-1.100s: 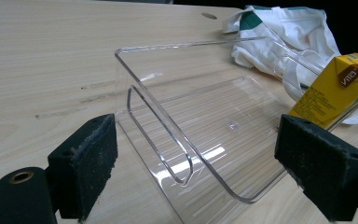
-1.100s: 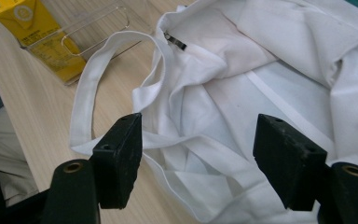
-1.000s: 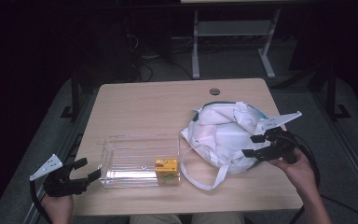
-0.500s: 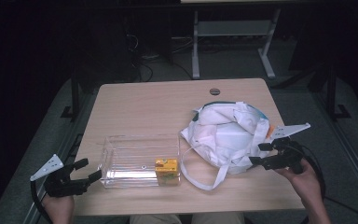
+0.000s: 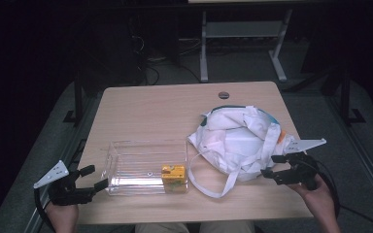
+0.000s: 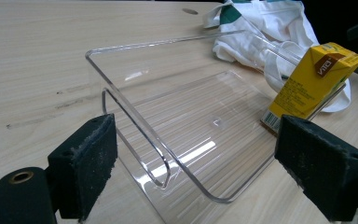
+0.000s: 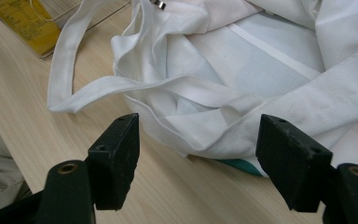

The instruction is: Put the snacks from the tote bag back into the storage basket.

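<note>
Since the earlier frames your right gripper (image 5: 278,167) has slid back off the white cloth bag (image 5: 240,143) toward the table's right edge, while your left gripper (image 5: 94,178) has barely shifted beside the clear tray.

Start at your right fingertips: the two black pads (image 7: 116,161) stand wide apart with nothing between them, aimed at the bag's near folds, just short of the cloth. A loose white strap (image 7: 67,79) loops out across the wood on the side toward the tray. The bag lies slumped on the right half of the table (image 5: 160,111), with a teal trim at its far edge.

Your left pads (image 6: 86,170) are also wide apart and hold nothing. They frame the near end wall of the clear plastic tray (image 5: 126,167), which sits at the table's front left. This looks like a bracing position, ready to steady the tray while the other hand works.

Inside the tray, a yellow juice carton (image 5: 173,172) leans in the end nearest the bag. That suggests the work is moving items between bag and tray, with the right gripper lined up to reach the bag again.
</note>
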A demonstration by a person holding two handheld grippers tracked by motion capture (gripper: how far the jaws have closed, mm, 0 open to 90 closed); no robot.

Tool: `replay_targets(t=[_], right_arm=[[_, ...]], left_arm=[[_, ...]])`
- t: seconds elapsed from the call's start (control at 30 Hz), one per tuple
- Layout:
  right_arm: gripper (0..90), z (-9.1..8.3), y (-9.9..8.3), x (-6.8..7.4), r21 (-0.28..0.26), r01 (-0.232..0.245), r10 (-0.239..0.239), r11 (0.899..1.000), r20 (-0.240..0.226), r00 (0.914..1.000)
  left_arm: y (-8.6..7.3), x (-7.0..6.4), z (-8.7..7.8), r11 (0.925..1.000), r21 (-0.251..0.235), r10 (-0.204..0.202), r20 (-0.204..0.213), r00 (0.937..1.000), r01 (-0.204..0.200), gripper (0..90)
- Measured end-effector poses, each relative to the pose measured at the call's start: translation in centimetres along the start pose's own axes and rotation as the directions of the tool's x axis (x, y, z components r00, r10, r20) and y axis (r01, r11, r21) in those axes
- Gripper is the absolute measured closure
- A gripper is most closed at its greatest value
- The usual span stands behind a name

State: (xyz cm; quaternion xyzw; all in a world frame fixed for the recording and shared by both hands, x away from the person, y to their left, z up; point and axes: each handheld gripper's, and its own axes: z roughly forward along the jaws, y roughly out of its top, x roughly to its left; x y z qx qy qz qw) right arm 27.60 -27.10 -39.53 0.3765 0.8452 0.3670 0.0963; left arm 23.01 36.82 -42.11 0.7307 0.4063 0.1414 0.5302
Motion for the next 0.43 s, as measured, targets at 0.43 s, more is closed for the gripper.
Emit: replay_targets(t=[0.43], right_arm=[[28.6,0.89,-0.89,1.0,-0.071,0.003,-0.005,0.997,-0.023,0.9997]], left_arm=[[0.03,0.06,-0.18,0.9999,-0.011,-0.001,-0.004,1.0,0.001,12.8]])
